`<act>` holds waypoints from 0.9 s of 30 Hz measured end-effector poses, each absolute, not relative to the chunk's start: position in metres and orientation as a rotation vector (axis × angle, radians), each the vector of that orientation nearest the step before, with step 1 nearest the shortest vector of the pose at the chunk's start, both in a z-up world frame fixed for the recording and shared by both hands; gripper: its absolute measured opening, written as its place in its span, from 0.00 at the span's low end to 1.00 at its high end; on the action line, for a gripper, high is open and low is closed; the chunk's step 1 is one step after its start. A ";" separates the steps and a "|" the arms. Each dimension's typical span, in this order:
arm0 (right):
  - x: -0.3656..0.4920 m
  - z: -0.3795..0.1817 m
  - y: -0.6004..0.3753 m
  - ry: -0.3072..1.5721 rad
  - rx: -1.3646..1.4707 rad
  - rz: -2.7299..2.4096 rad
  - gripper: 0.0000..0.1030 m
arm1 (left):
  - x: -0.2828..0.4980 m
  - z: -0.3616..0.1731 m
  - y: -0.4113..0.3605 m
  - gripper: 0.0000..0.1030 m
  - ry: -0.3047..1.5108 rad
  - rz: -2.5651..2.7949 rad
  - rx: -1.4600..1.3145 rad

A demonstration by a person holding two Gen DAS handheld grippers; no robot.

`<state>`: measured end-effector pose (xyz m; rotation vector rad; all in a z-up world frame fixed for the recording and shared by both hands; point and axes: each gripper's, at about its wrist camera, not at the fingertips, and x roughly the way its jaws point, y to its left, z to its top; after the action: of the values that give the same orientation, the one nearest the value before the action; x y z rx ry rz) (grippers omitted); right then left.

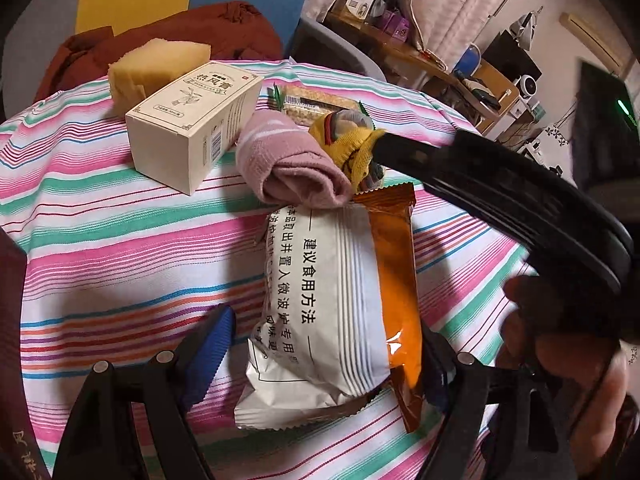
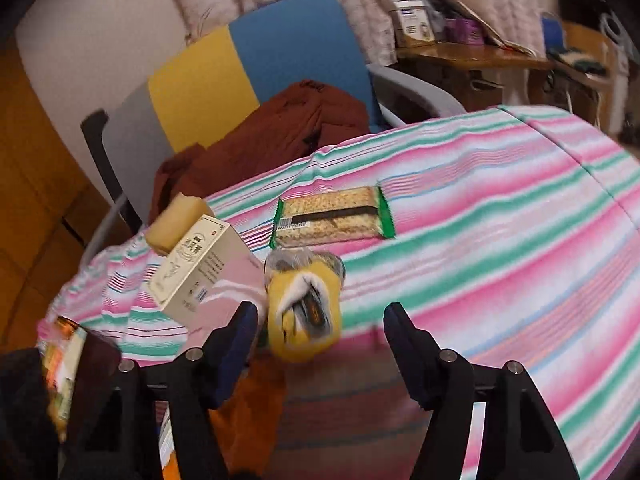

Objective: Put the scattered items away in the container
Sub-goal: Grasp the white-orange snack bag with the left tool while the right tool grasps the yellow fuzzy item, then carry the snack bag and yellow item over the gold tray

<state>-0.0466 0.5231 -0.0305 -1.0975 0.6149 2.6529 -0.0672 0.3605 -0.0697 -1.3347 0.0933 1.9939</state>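
- Left tongs [image 1: 320, 360] are standing open, straddling the white-and-orange foil snack packet [image 1: 336, 300] on the striped-cloth worktop [image 1: 100, 240], presumably to grip it.
- Right tongs [image 2: 320, 344] are gaping open at the rolled yellow sock [image 2: 304, 308], seemingly lining up a pinch.

You are seeing, on the pink, green and white striped cloth [image 1: 120, 248]: cream box [image 1: 192, 124]; yellow sponge [image 1: 156, 68] behind it; pink sock [image 1: 296, 164], yellow sock [image 2: 304, 304], white-and-orange packet [image 1: 336, 308] beside the box.
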 end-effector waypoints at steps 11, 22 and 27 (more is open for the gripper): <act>-0.041 -0.058 0.530 0.802 -1.152 2.611 0.35 | -0.073 -0.068 0.358 0.76 0.077 1.993 -1.334; 0.022 -0.061 0.518 0.937 -1.034 2.551 0.33 | -0.039 -0.067 0.347 0.68 0.254 1.990 -1.221; 0.050 -0.063 0.516 1.032 -0.998 2.505 0.29 | -0.022 -0.065 0.330 0.67 0.261 1.974 -1.202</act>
<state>0.0503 0.5160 -0.0630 -0.9978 1.0321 2.5046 -0.0223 0.3298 -0.0649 -1.2016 0.2606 1.9743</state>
